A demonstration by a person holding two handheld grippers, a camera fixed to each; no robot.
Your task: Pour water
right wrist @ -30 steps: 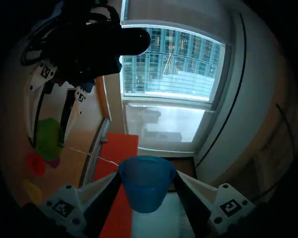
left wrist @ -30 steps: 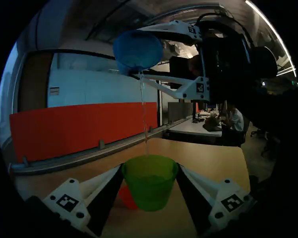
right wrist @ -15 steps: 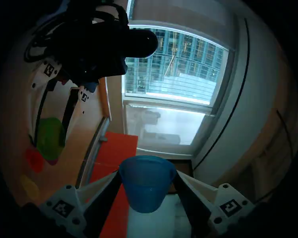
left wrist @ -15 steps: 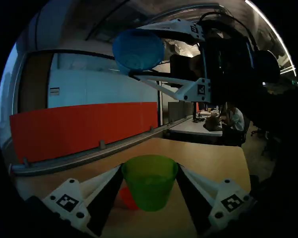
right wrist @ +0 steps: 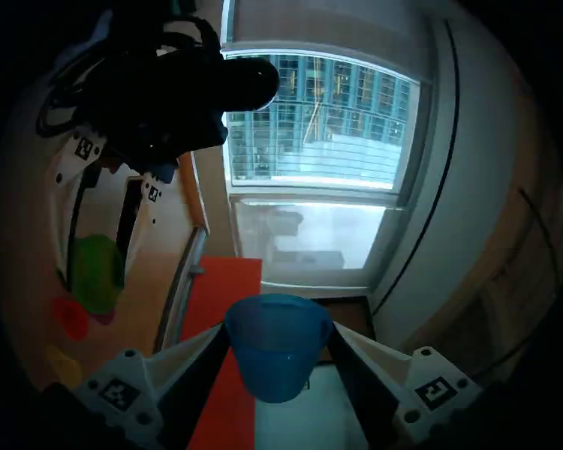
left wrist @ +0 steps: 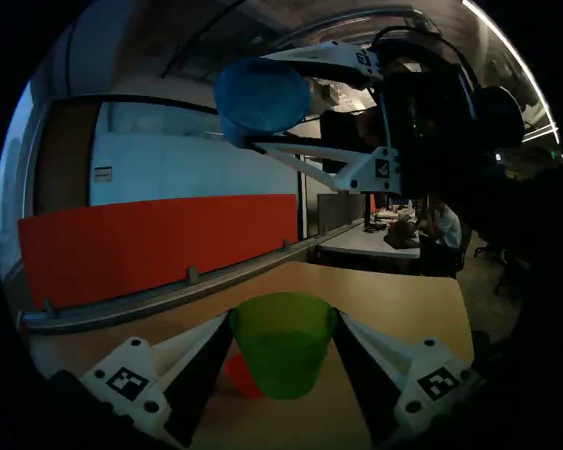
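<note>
In the left gripper view my left gripper [left wrist: 283, 346] is shut on an upright green cup [left wrist: 283, 342] held just above the wooden table [left wrist: 401, 300]. High above it my right gripper [left wrist: 260, 101] holds a blue cup [left wrist: 260, 96] tipped on its side, mouth toward the left, with no stream falling. In the right gripper view my right gripper [right wrist: 279, 352] is shut on that blue cup [right wrist: 278, 351]. Farther off at the left, the left gripper [right wrist: 94, 259] grips the green cup [right wrist: 95, 271].
A red cup [left wrist: 241, 373] stands on the table behind the green one. Red [right wrist: 71, 316] and yellow [right wrist: 62, 365] cups sit on the table near it. A red partition [left wrist: 154, 240] with a metal rail lines the table's far edge. A person sits at a far desk [left wrist: 439, 225].
The thin stream of water from the blue cup into the green cup has stopped. The blue cup stays tipped overhead and has shifted only slightly. The green cup has not moved.
</note>
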